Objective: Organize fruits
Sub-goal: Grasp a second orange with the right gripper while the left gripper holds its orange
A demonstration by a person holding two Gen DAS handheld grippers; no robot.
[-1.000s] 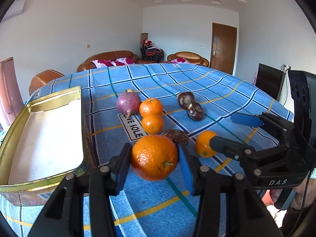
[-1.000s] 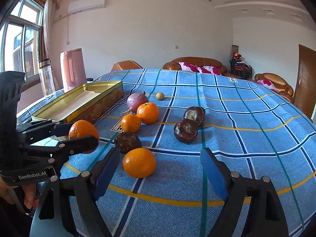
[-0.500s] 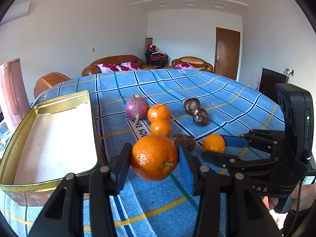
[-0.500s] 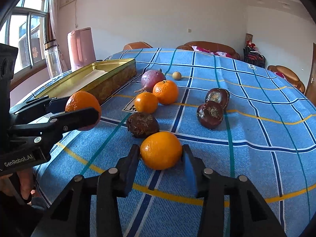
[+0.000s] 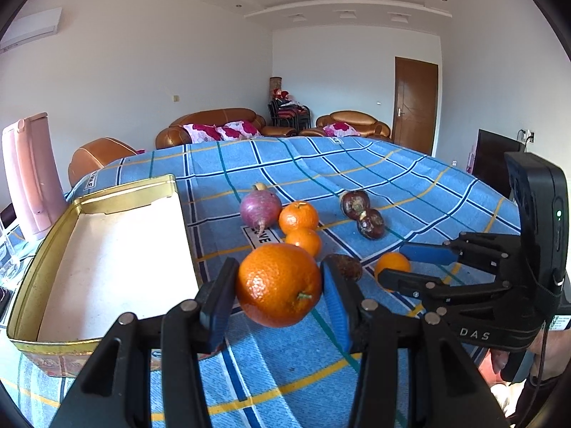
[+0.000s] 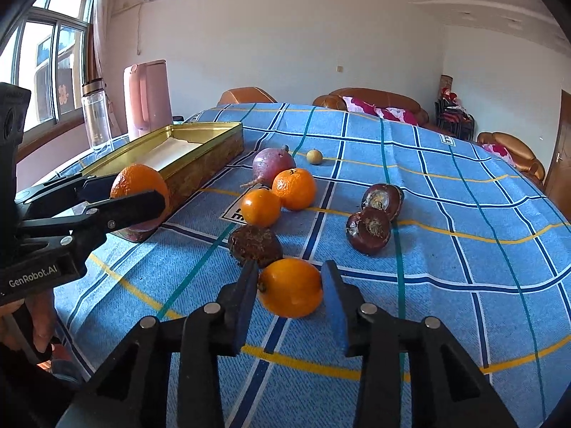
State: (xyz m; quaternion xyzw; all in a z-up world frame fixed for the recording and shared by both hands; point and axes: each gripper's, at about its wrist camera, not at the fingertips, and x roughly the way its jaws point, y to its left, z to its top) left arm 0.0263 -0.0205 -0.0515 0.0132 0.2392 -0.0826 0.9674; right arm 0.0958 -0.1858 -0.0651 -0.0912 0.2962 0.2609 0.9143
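Left wrist view: near corner of the gold tin (image 5: 107,347) sits behind the left gripper (image 5: 276,297) body; tin wall print unreadable. Printed label on the tablecloth (image 5: 266,237) is partly covered by the purple fruit (image 5: 259,207) and the mandarins; only some letters show. Small orange (image 5: 392,265) is half hidden behind the right gripper (image 5: 415,267) fingers. Brown fruit (image 5: 344,265) is partly behind the left gripper's blue pad.

Right wrist view: held orange (image 6: 139,187) has its lower half covered by a black finger. Small round fruit (image 6: 314,156) toward the table's far edge is too small to identify. Table's right edge is cut off by the frame.
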